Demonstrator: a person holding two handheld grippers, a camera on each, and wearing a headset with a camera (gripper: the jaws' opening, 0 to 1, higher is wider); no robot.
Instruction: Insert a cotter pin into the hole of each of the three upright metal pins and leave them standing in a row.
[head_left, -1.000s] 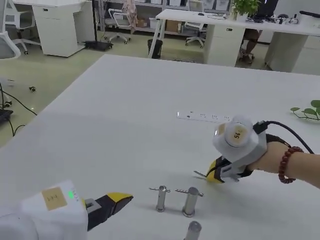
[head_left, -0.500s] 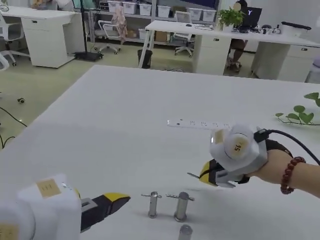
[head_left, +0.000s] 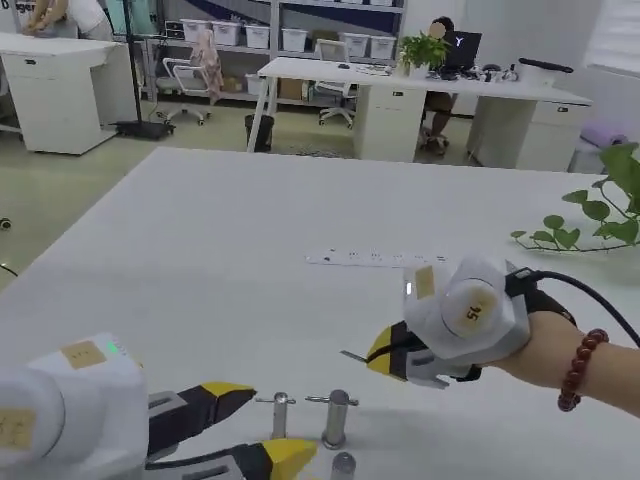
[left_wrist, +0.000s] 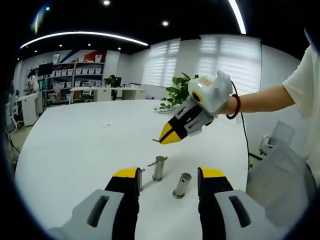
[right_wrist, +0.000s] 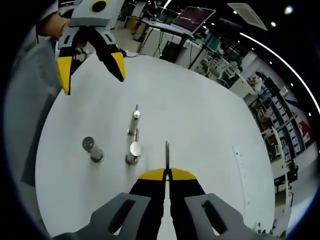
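Right gripper (head_left: 375, 355), jaws clamped on a thin silver cotter pin (right_wrist: 167, 155), hovers above and beside the bare upright grey metal pin (left_wrist: 182, 185). Left gripper (left_wrist: 169, 174) waits near that pin, jaws apart. Best to level the cotter pin with the cross-hole, then slide it straight in.
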